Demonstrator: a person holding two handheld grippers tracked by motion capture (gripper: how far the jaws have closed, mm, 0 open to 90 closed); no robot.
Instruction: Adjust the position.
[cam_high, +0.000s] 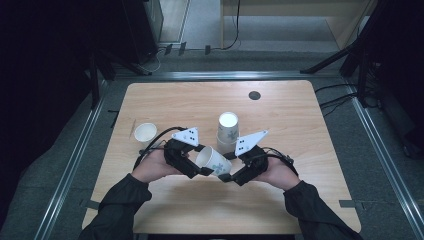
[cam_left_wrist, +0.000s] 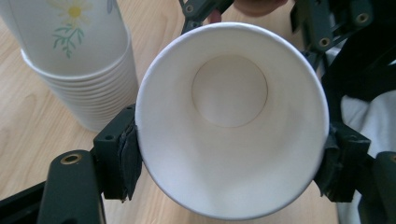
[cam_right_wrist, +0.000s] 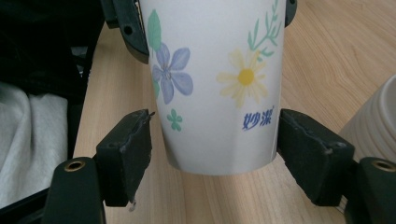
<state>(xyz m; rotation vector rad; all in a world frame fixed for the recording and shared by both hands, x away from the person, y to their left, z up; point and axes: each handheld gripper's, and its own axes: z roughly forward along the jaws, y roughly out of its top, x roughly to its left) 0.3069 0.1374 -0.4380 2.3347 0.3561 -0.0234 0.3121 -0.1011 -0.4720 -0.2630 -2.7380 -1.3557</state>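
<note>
A dim room with grey floor and metal rails surrounds a light wooden table (cam_high: 165, 102), whose far edge carries a small dark round cap (cam_high: 254, 95). Two dark-sleeved forearms come in from the near edge, each hand around a black gripper topped by a grey three-cornered plate.

At the table's middle, just beyond the hands, stands a stack of paper cups (cam_high: 228, 129), upside down, with flower prints on its side; in the left gripper view the same stack rises at the upper left, its many rims layered close above the wood. Well to the left of it, a single paper cup (cam_high: 145, 133) stands upright with its mouth open to the ceiling.

Between the two grippers, held above the near half of the table, a flowered paper cup (cam_high: 214, 161) lies tilted on its side, mouth toward the left, base toward the right. The left gripper (cam_high: 198, 165) clamps its rim: in the left gripper view both pads press on the mouth from either side, and the rim bends slightly out of round. The right gripper (cam_right_wrist: 215, 149) brackets the cup's base end, yet a narrow gap shows on both sides between the pads and the wall, so its jaws stand apart, not pressing on the cup.
</note>
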